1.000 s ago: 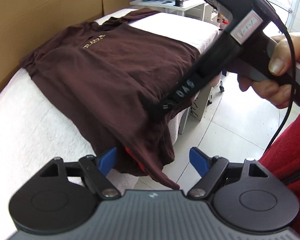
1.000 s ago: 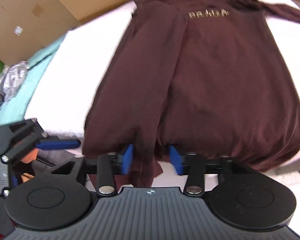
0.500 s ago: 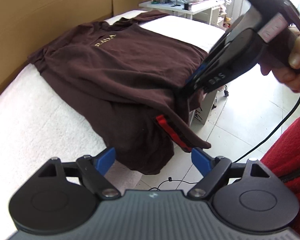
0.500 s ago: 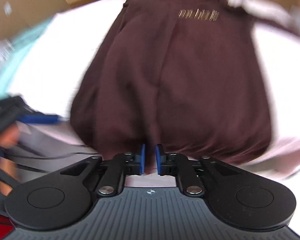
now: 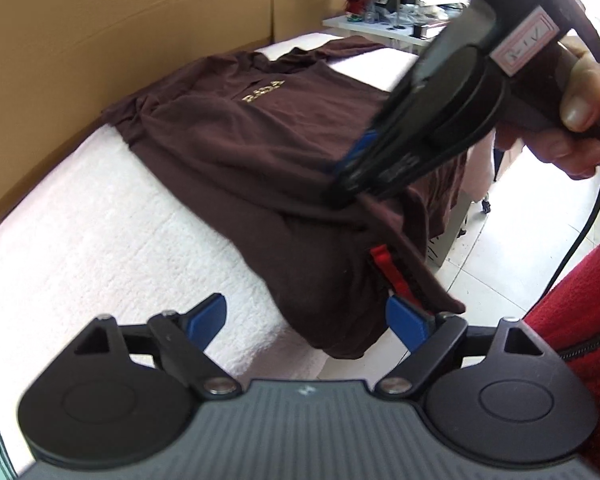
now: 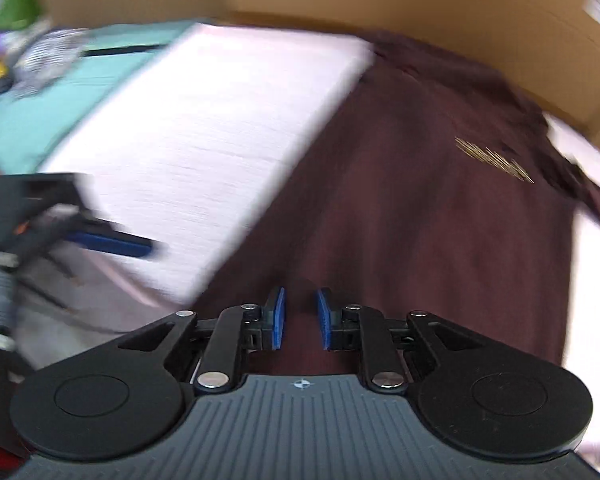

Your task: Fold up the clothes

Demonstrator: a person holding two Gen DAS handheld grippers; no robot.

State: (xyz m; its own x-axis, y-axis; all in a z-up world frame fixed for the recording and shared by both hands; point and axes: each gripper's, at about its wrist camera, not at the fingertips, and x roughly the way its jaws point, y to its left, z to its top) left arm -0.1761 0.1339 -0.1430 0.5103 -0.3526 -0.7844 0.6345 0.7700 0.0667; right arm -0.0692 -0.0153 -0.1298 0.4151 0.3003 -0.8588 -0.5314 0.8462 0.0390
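A dark brown shirt (image 5: 228,152) with gold lettering (image 5: 262,92) lies on the white towel-covered table (image 5: 100,232), its hem hanging over the near edge. A hand holds my right gripper (image 5: 342,194), shut on a fold of the hem and lifting it; a red lining (image 5: 384,268) shows beneath. In the blurred right wrist view its pads (image 6: 278,316) stand narrow with brown shirt (image 6: 400,220) fabric between them. My left gripper (image 5: 306,318) is low at the table edge, jaws opening. The hanging hem sits between its pads, which do not press on it.
A cardboard wall (image 5: 100,20) runs behind the table. A white side table (image 5: 380,20) with clutter stands at the back, tiled floor (image 5: 500,260) to the right. A black cable (image 5: 580,232) hangs by the person's red garment (image 5: 580,300). A teal cloth (image 6: 60,104) lies far left.
My right gripper narrowed onto the hem, lifted it and rolled, so the shirt now slants across its view. The left gripper shifted slightly along the edge and its jaws widened a little.
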